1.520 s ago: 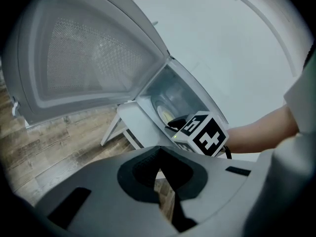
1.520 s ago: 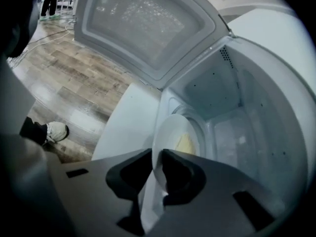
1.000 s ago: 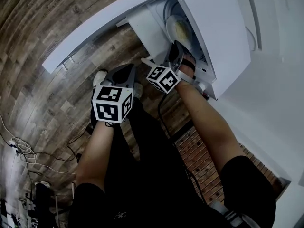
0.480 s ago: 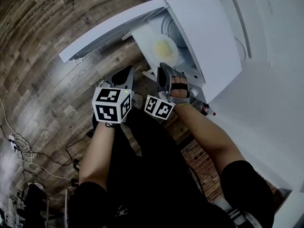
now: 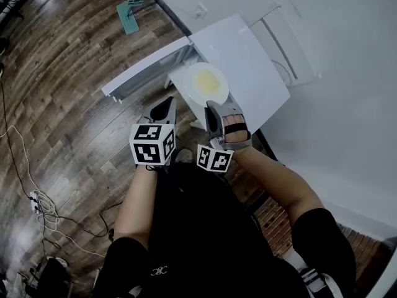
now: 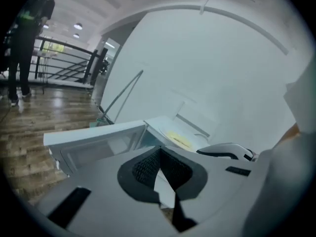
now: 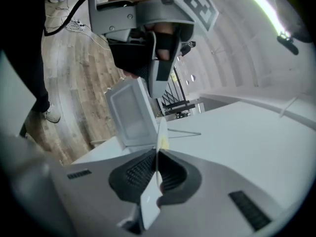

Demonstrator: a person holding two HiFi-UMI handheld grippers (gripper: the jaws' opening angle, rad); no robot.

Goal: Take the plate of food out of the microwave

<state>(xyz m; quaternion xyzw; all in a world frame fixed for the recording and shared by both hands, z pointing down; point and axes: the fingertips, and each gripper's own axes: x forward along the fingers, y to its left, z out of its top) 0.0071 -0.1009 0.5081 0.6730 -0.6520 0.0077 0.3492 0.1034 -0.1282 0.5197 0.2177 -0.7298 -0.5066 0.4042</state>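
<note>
Pinching the near rim of the plate (image 5: 187, 89), the right gripper (image 5: 214, 105) has its pads closed on the thin white edge. The yellow food (image 5: 206, 79) sits in the plate's middle. The left gripper (image 5: 163, 108) hovers just beside it with its jaws pressed together and nothing visibly between them.

The plate is held in the air, outside the cavity, above the white microwave (image 5: 245, 64), whose door (image 5: 146, 72) hangs open toward the left. By the look of it, the taking-out is all but done. What probably remains is to carry the plate clear and set it down, though no view shows a place to put it. The open door may also want shutting.

Around the microwave the floor (image 5: 62, 85) is dark wood planking, with a white wall (image 5: 347, 54) behind. A long-handled cleaning tool with a teal head (image 5: 129, 14) leans by the wall, loose cables (image 5: 37, 198) trail across the planks at the left, and a brick-patterned patch (image 5: 273, 223) shows low on the right.
</note>
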